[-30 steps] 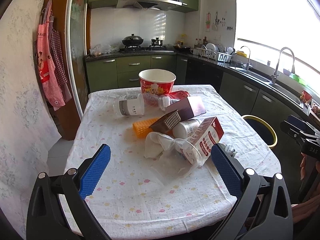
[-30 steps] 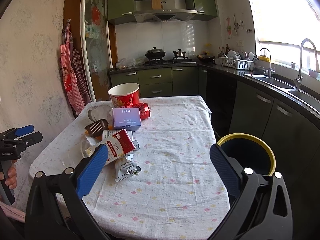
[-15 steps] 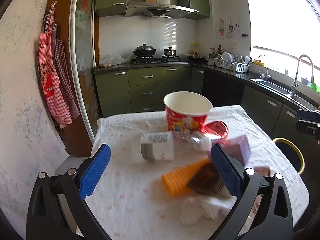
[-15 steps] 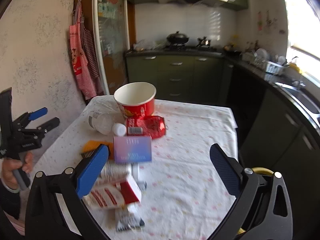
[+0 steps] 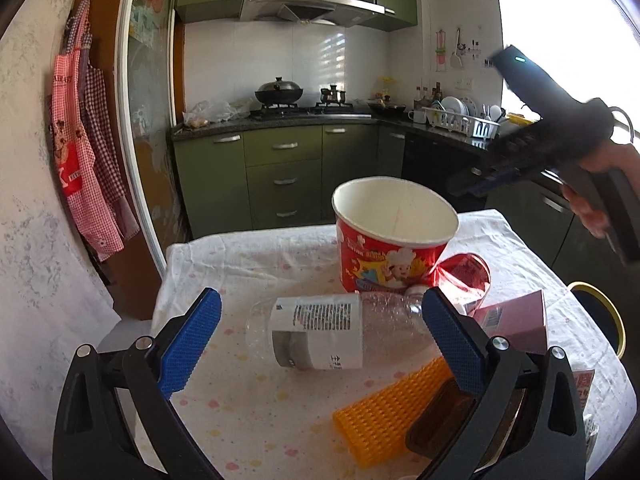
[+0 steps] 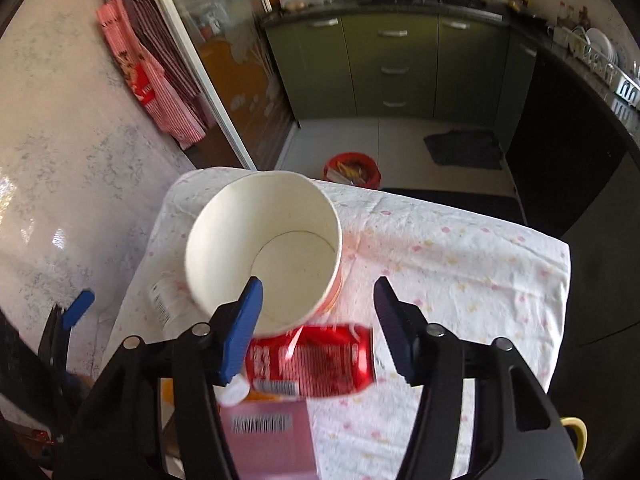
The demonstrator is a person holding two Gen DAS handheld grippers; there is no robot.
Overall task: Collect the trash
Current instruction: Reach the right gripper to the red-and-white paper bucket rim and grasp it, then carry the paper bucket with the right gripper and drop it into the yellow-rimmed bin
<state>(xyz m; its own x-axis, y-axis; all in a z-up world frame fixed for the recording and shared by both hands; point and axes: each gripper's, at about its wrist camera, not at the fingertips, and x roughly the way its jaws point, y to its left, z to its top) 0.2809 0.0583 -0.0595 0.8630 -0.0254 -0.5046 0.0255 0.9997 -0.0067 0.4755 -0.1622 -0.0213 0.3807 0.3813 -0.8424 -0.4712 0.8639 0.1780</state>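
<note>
Trash lies on a flowered tablecloth (image 5: pixel 248 264). An empty red paper bucket (image 5: pixel 396 236) stands upright. In front of it a clear plastic bottle (image 5: pixel 316 336) lies on its side, with my left gripper (image 5: pixel 320 340) open and low on either side of it, not touching. My right gripper (image 6: pixel 318 330) points steeply down over the bucket (image 6: pixel 264 248) and a crushed red can (image 6: pixel 316 360). Its jaws are closing and stand half apart; the can shows below the gap, and the pads press on nothing. A hand (image 5: pixel 596 200) holds the right gripper (image 5: pixel 520 168) above the table.
A pink box (image 5: pixel 516 320), an orange ribbed piece (image 5: pixel 384 412) and a brown tray (image 5: pixel 444 436) lie near the bottle. A yellow-rimmed bin (image 5: pixel 600 320) stands beside the table's right edge. On the floor beyond are a red bin (image 6: pixel 352 168) and a dark mat (image 6: pixel 464 148).
Both grippers moved forward along the table toward the bucket. The right one tipped downward over bucket and can, and its jaws narrowed. The left one now frames the bottle.
</note>
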